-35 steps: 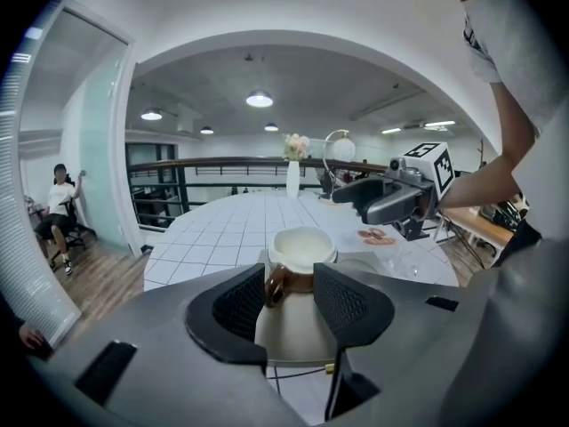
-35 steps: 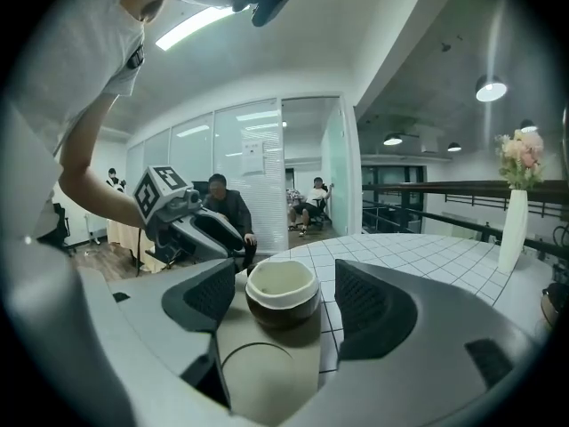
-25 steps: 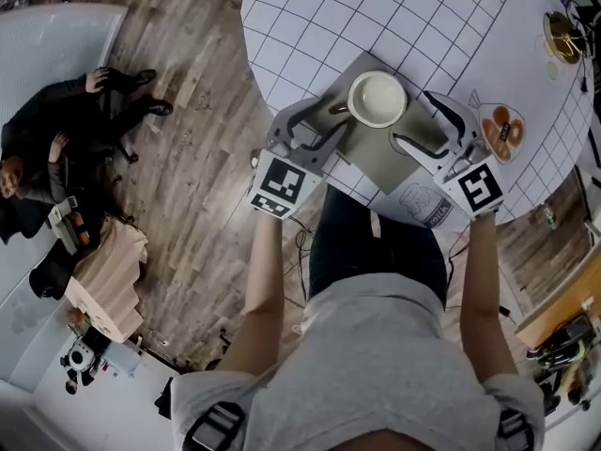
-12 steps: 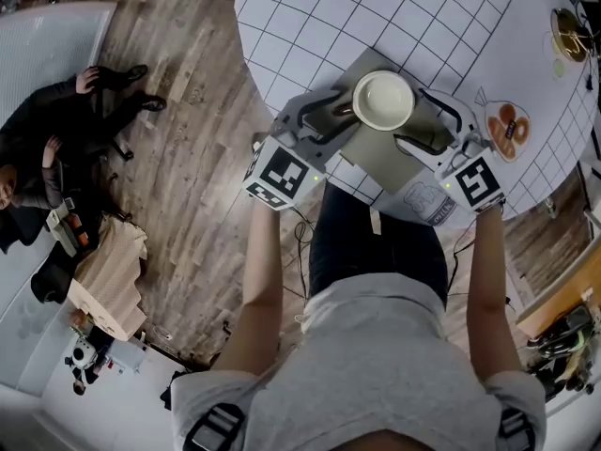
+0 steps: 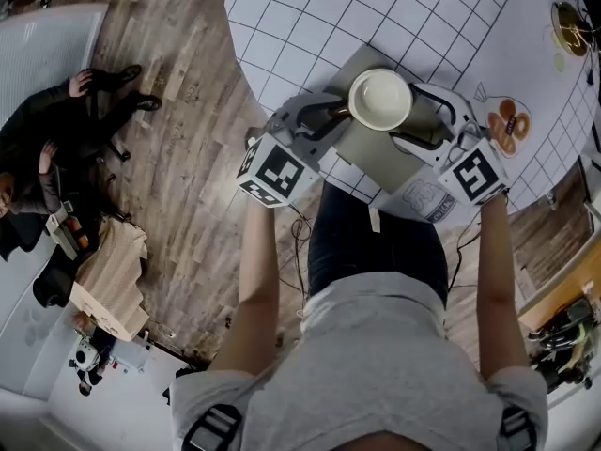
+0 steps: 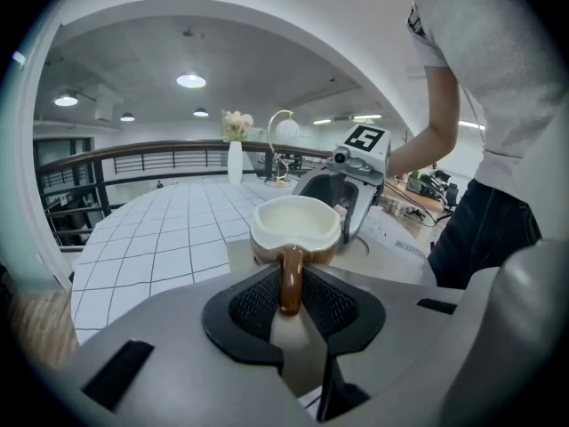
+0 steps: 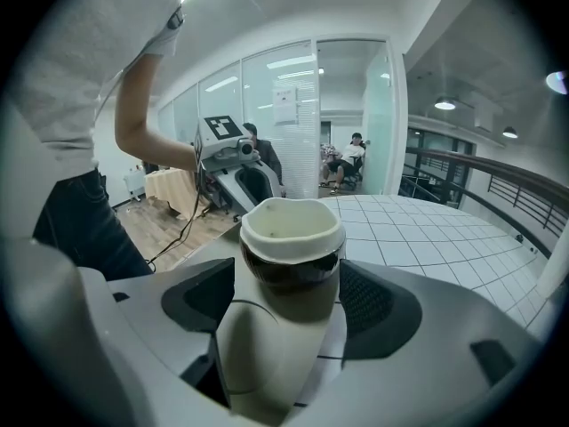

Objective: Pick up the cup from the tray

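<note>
Glossy brown cup, cream inside, on flat grey tray; left gripper just closing, mesh pads pinching handle at 9 o'clock; right gripper wide, not touching.

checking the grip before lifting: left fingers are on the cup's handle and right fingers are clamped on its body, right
Not quite. The right gripper is open: the right gripper view shows its fingers standing clear either side of the cup. The left gripper's fingers have just been closing and are on the handle, as said.
</note>
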Demonstrator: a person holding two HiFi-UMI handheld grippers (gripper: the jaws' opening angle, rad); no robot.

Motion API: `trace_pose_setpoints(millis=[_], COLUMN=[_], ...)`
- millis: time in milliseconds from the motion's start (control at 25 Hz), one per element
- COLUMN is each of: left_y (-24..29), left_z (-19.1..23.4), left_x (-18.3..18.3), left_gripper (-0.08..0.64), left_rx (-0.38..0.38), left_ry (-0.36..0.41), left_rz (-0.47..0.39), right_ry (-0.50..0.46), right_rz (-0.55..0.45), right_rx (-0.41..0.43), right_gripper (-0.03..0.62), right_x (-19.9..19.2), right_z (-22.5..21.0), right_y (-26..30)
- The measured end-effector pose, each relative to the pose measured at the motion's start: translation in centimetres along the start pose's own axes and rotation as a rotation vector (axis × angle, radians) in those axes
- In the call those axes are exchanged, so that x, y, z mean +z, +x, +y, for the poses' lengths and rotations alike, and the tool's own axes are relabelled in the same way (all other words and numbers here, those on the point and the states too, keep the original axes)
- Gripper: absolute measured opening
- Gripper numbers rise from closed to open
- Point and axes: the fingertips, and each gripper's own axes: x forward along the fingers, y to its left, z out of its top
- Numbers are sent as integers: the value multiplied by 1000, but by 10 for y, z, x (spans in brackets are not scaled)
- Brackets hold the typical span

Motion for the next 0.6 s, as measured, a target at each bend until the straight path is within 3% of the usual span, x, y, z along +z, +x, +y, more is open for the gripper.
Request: trace_pose_setpoints(millis=[360, 600], left_y=[1, 1], left_z=[-4, -4], left_x=[0, 0], left_gripper=[66, 65], left_rx=[-44, -52], left_ry=[36, 48], left_rz=[38, 52], right_ry=[4, 34], right_rz=[-42, -138], right_rx=[32, 73], right_gripper=[327, 337], right_x=[1, 10], right_z=[-2, -10], right_y=[-2, -5])
